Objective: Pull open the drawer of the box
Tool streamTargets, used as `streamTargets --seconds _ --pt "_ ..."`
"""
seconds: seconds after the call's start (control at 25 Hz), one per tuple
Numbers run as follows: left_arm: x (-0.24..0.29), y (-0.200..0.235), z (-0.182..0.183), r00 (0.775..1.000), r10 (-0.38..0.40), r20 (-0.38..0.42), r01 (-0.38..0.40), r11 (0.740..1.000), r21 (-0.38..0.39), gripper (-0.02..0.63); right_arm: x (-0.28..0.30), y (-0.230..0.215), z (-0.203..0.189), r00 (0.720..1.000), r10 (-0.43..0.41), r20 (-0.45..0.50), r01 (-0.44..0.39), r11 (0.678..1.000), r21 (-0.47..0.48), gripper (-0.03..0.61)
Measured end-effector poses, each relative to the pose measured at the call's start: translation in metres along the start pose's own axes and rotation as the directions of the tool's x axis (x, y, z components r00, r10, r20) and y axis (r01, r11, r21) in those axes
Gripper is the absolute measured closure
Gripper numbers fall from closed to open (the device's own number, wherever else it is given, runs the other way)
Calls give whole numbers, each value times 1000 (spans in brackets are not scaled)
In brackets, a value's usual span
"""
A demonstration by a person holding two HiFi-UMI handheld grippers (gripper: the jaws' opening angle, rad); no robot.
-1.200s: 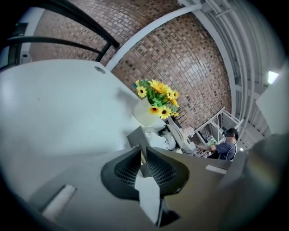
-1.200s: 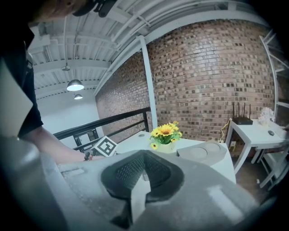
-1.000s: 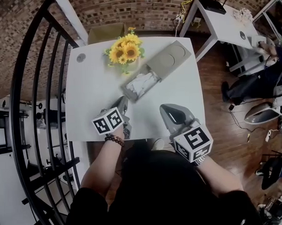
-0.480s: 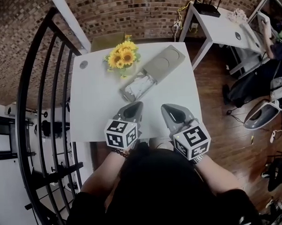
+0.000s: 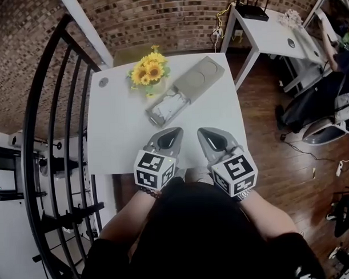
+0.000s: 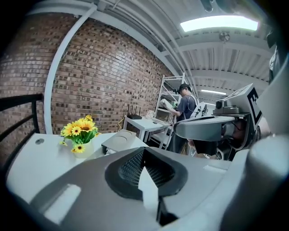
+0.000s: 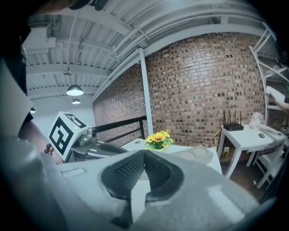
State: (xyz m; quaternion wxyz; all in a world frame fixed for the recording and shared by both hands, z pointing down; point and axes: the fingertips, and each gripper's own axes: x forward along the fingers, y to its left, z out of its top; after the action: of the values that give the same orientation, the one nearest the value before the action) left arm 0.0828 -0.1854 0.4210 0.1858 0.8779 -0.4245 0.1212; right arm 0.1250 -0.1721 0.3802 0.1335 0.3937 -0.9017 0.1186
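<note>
A grey-tan box (image 5: 200,77) lies slantwise on the white table (image 5: 114,132). Its drawer (image 5: 165,108) stands pulled out toward the near left, with white stuff inside. My left gripper (image 5: 167,138) and right gripper (image 5: 213,139) hover side by side over the table's front edge, short of the drawer and touching nothing. Both are shut and hold nothing. In the left gripper view the box (image 6: 119,140) shows beyond the left gripper (image 6: 143,151). In the right gripper view the box (image 7: 201,154) lies past the right gripper (image 7: 144,155).
A vase of sunflowers (image 5: 147,71) stands at the table's back, just left of the box. A black stair railing (image 5: 48,112) runs along the left. A second white table (image 5: 271,35) with a router is at the back right. A person (image 6: 185,104) stands by shelves far off.
My left gripper has drawn back from the open drawer and moved right, ending next to the right gripper at the table's front edge. The right gripper barely moved.
</note>
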Motion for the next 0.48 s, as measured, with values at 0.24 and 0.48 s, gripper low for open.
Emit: streamTargets --seconds 0.24,0.48 --pt "0 -7 -1 1000 3 3 -3 1000 19 597 -6 -1 -1 1000 -2 9 2 1000 -7 589" --pt "-1 -12 1 1000 4 4 -4 1000 29 597 -11 -1 1 1000 -2 11 2 1000 -12 589"
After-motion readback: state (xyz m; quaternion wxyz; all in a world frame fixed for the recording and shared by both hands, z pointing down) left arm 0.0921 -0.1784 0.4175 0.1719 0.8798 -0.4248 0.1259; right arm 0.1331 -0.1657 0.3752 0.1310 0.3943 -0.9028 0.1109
